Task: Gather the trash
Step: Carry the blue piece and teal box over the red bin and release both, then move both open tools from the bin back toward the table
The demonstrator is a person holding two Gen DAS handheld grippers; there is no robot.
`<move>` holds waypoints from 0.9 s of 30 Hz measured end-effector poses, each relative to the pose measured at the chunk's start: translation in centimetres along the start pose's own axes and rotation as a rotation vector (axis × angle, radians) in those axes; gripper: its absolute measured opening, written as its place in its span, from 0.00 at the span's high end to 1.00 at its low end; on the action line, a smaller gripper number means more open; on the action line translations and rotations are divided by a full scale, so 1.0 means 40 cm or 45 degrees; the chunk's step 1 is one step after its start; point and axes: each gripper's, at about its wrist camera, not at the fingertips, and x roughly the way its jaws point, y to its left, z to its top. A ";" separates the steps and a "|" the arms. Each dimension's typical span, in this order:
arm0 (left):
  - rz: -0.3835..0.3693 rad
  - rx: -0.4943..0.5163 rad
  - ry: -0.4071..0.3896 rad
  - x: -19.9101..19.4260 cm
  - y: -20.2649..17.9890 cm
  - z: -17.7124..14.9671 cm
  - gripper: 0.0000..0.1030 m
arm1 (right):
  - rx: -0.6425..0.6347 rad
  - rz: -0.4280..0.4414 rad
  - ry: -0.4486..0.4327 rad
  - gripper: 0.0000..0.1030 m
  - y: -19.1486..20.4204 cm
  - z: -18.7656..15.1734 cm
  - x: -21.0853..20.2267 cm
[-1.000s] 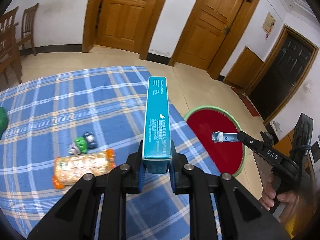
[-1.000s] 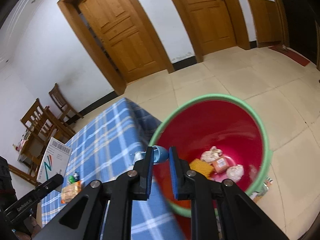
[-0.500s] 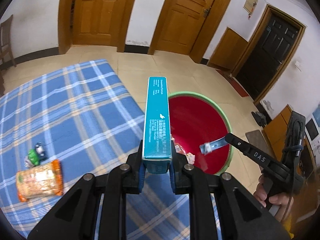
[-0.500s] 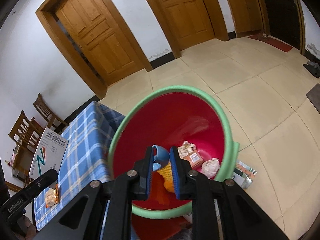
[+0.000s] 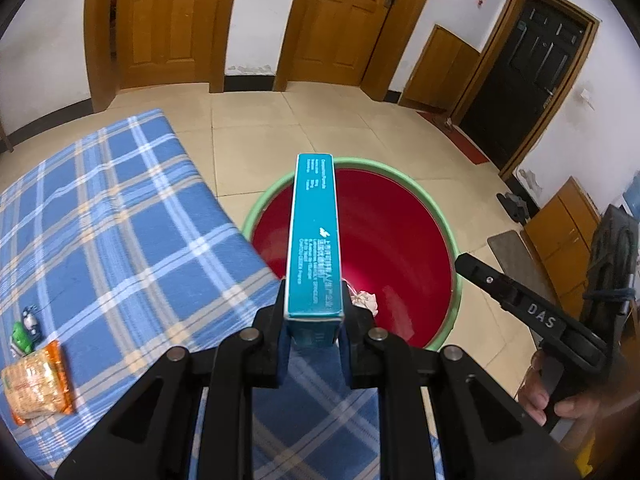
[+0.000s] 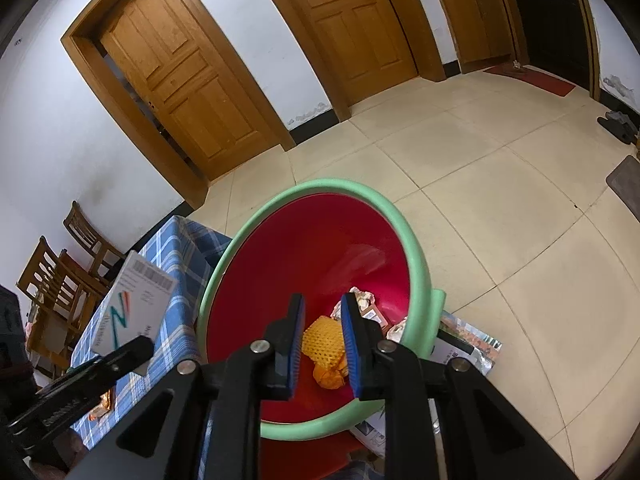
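Observation:
My left gripper (image 5: 314, 322) is shut on a teal carton box (image 5: 316, 236), held upright at the table edge over the near rim of the red bin with a green rim (image 5: 450, 240). The box's white face (image 6: 132, 304) shows in the right wrist view. My right gripper (image 6: 322, 344) is open and empty above the bin (image 6: 416, 248), whose bottom holds an orange foam net (image 6: 324, 340) and crumpled wrappers (image 6: 362, 298). An orange snack packet (image 5: 36, 386) and a small green wrapper (image 5: 20, 332) lie on the blue plaid tablecloth (image 5: 120, 232).
The bin stands on a tiled floor against the table's right edge. A flat printed package (image 6: 468, 344) lies on the floor beside the bin. Wooden chairs (image 6: 60, 276) stand behind the table. Wooden doors line the far wall.
My right gripper has opened and the blue and white piece it held is gone from its jaws. My left gripper has carried the teal box rightwards towards the bin.

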 end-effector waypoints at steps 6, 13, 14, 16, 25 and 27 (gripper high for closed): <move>-0.019 0.018 0.024 0.035 -0.020 0.008 0.82 | 0.019 0.006 -0.002 0.78 -0.006 0.001 -0.002; -0.017 0.009 0.012 0.032 -0.029 0.011 0.54 | 0.029 0.008 -0.004 0.76 -0.011 0.002 0.000; -0.013 0.007 0.010 0.030 -0.028 0.012 0.54 | 0.029 0.008 -0.004 0.76 -0.011 0.002 0.001; -0.011 -0.003 0.006 0.023 -0.024 0.011 0.54 | 0.029 0.010 -0.003 0.76 -0.012 0.002 0.001; 0.027 -0.064 -0.019 -0.037 0.020 -0.003 0.52 | 0.019 0.037 -0.013 0.62 -0.004 -0.001 -0.016; 0.047 -0.083 -0.032 -0.056 0.037 -0.006 0.50 | 0.017 0.044 -0.012 0.58 0.001 0.001 -0.018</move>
